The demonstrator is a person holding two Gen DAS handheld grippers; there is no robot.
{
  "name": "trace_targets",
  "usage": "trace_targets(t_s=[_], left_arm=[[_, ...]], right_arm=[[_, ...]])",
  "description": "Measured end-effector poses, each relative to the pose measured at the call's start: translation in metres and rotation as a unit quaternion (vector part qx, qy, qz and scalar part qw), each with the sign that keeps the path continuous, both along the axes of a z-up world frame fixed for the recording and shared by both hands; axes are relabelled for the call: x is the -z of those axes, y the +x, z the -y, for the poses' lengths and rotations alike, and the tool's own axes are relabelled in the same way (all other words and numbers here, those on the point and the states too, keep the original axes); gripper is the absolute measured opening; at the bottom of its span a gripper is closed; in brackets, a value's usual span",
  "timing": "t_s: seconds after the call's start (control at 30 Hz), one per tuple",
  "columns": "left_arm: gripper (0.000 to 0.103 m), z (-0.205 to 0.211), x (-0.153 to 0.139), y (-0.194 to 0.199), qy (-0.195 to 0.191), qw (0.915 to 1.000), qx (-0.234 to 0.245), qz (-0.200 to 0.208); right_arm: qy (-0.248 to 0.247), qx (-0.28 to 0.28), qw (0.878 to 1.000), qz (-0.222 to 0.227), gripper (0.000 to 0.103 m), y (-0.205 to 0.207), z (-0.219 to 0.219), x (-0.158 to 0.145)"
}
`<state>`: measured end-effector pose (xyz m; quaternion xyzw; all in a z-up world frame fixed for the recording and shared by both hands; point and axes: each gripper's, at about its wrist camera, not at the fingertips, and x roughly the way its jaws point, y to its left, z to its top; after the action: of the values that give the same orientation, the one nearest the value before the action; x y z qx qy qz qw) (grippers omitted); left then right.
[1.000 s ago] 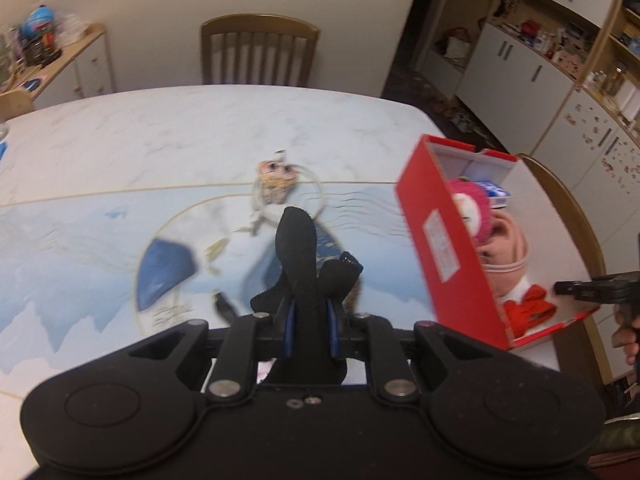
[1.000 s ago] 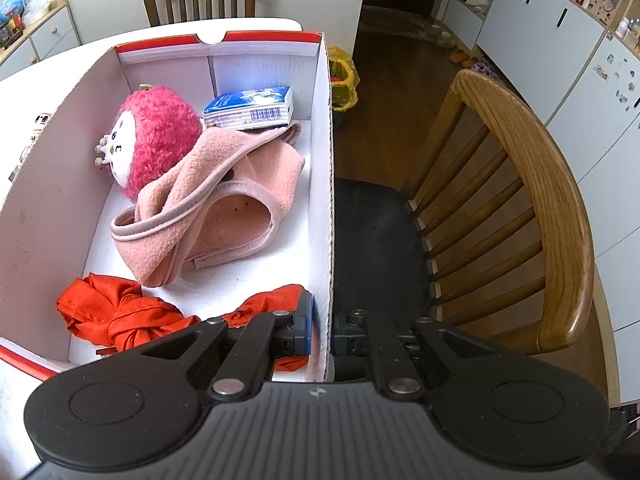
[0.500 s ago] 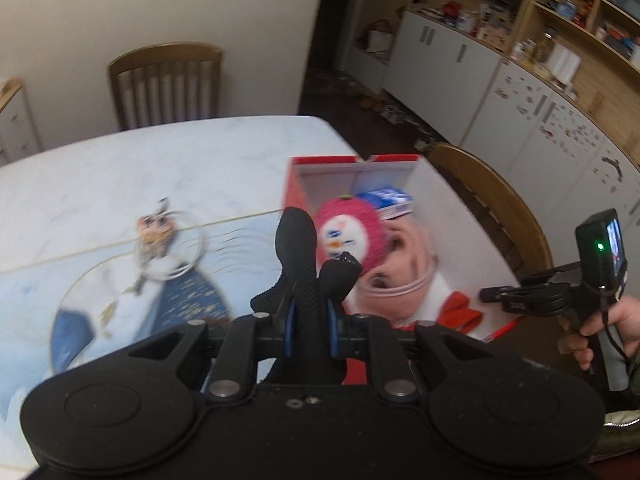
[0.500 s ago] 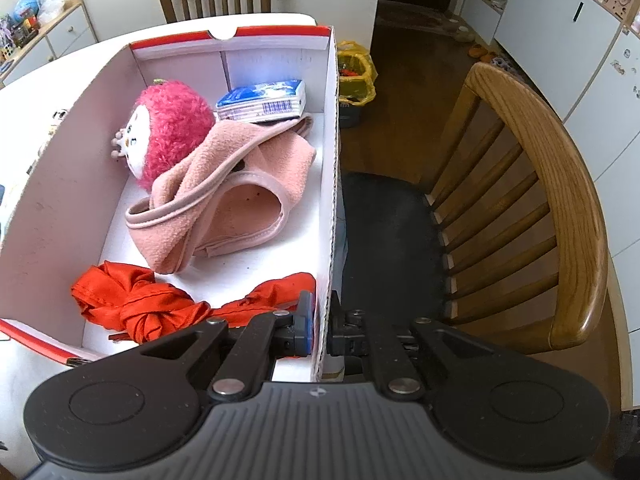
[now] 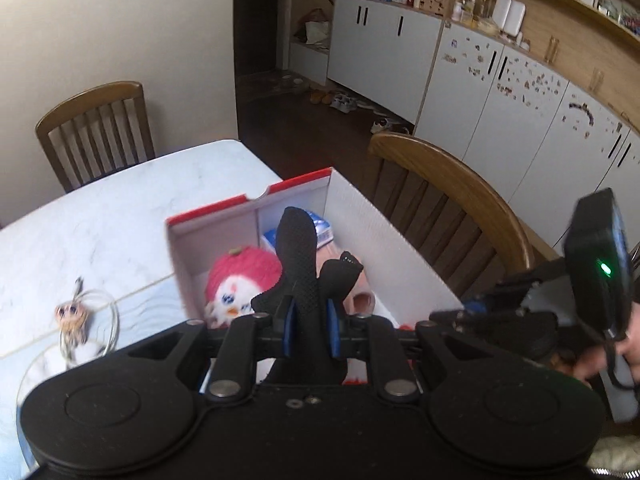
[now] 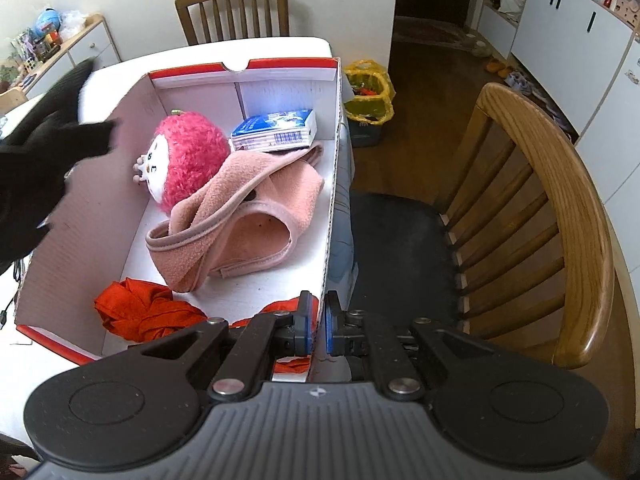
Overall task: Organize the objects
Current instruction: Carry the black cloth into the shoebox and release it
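Note:
My left gripper (image 5: 310, 330) is shut on a black glove (image 5: 300, 256) and holds it above the near end of the red-and-white box (image 5: 380, 248). The glove also shows at the left edge of the right wrist view (image 6: 40, 148). My right gripper (image 6: 316, 326) is shut on the box's right wall (image 6: 332, 208) near its front corner. Inside the box lie a pink plush toy (image 6: 188, 156), a pink fleece garment (image 6: 240, 220), a blue-and-white packet (image 6: 276, 130) and an orange cloth (image 6: 144, 312).
A small doll keychain with a wire ring (image 5: 74, 320) lies on the table (image 5: 100, 220) left of the box. A wooden chair (image 6: 560, 220) stands right of the box, another (image 6: 234, 12) at the table's far end. A yellow bag (image 6: 368, 96) sits on the floor.
My left gripper has swung right with the black glove, from over the table's middle to above the box. My right gripper keeps its hold on the box wall.

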<state>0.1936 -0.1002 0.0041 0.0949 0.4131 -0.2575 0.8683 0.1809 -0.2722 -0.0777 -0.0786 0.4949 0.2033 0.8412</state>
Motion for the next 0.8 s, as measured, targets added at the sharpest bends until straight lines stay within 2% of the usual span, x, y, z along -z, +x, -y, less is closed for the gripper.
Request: trace_targets(t_s=[0.33,0.8], left_arm=[[0.015,0.048,0.019,0.038,0.031,0.9995,-0.001,0.003],[0.018,0.073,0.055,0.093,0.031,0.9967,-0.042,-0.062]], right_arm=[[0.018,-0.005,1.0,-0.003,0.006,0.001,0.008,0.001],[0.025,-0.007,1.0,-0.008,0.006,0.004,0.009,0.001]])
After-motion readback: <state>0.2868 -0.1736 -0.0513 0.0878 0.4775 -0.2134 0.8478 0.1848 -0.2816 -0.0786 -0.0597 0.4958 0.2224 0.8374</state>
